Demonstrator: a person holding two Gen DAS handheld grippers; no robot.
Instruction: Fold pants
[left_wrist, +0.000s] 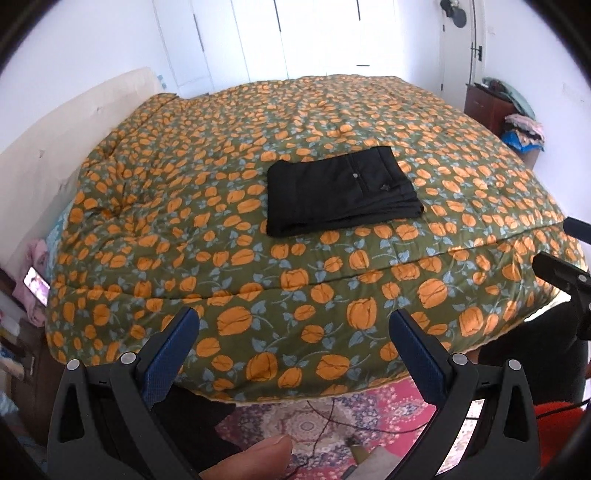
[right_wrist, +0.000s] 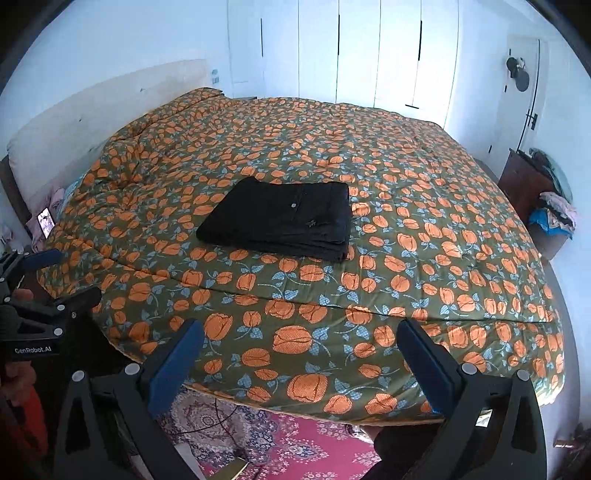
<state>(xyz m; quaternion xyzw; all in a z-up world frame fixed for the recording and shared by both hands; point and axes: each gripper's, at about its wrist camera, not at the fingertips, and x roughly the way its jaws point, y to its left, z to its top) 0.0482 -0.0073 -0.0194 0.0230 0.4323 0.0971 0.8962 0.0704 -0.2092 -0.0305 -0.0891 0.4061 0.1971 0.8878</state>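
Floral quilt (left_wrist: 258, 266) carries folded pants (left_wrist: 340, 192) mid-frame; left gripper (left_wrist: 291, 332) and right gripper (right_wrist: 301, 341) spread empty, folding apparently complete, nothing further needed.

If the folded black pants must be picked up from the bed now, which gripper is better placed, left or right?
Marginally the right gripper: the pants look slightly nearer and more centred in its view. The left gripper is equally open, empty and back from the bed.
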